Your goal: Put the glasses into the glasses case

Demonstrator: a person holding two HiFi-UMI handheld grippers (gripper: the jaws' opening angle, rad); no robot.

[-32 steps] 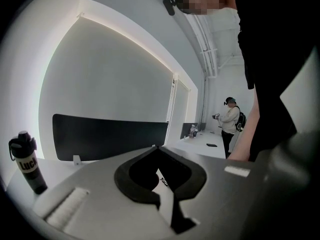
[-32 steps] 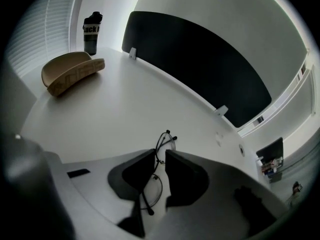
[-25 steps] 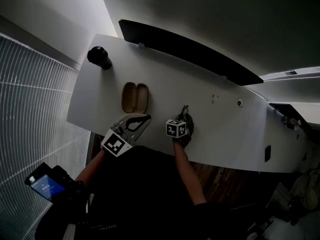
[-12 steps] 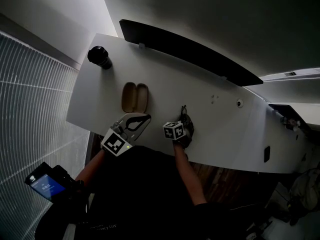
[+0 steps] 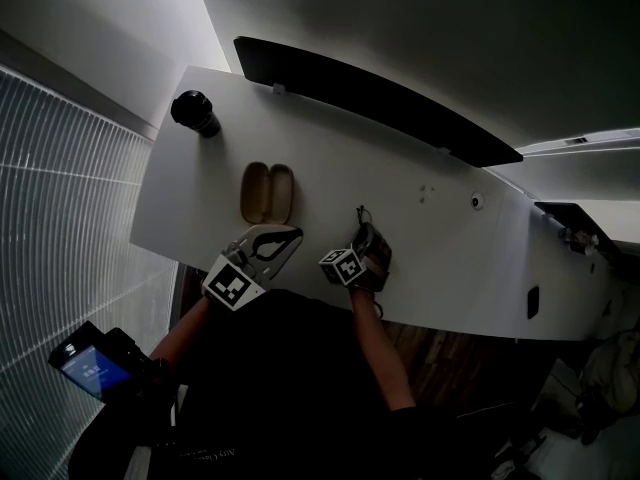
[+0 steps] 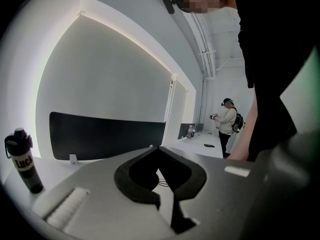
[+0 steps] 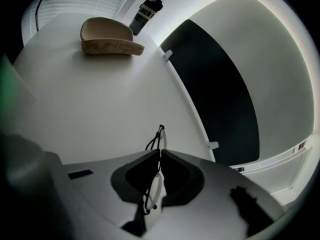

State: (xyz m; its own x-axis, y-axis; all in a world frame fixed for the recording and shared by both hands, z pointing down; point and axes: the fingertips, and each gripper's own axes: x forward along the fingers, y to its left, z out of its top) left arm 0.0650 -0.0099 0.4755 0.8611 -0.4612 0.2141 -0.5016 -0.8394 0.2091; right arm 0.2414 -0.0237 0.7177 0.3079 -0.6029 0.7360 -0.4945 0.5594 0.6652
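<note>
**Right gripper (image 7: pixel 160 152) clamped on the glasses (image 7: pixel 156 138), before the carry to the glasses case (image 7: pixel 107 38).**

The right jaws have just been closing and now pinch the thin wire frame edge-on. One lens shows in the gap behind the tips, and the rest of the frame pokes out beyond them. The left gripper (image 6: pixel 158 148) has its jaws together with nothing between them, at the near edge of the table (image 5: pixel 330 168). The hold is on slender wire, so a slow lift without swinging seems wise. The frame should then be lined up with the long hollow of the open case, which lies well apart towards the far left. The route across the table looks bare. A dark bottle (image 7: pixel 146 13) stands beyond the case, and a black panel (image 5: pixel 370 98) lines the far edge, both out of the way. Only the left gripper sits near the path.
</note>
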